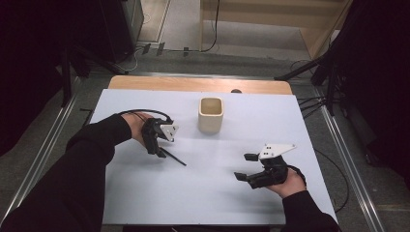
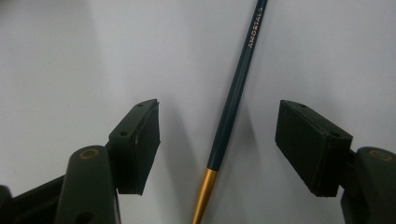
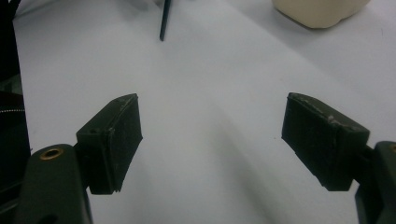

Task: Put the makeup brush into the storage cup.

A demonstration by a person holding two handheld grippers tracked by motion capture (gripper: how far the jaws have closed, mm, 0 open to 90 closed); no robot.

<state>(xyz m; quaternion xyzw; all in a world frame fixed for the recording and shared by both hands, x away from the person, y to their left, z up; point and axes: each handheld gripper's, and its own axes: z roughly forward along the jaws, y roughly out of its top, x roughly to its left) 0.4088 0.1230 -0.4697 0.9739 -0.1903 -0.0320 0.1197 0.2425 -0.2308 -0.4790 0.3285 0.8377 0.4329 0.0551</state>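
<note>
2 black jaws of the left gripper stand apart on either side of a dark pencil, not pressing it; its gold end runs off the bottom edge. In the high view the left gripper covers 1 end of the pencil. The right gripper is released, empty, well apart. A cream cup stands beyond on the white table.
</note>
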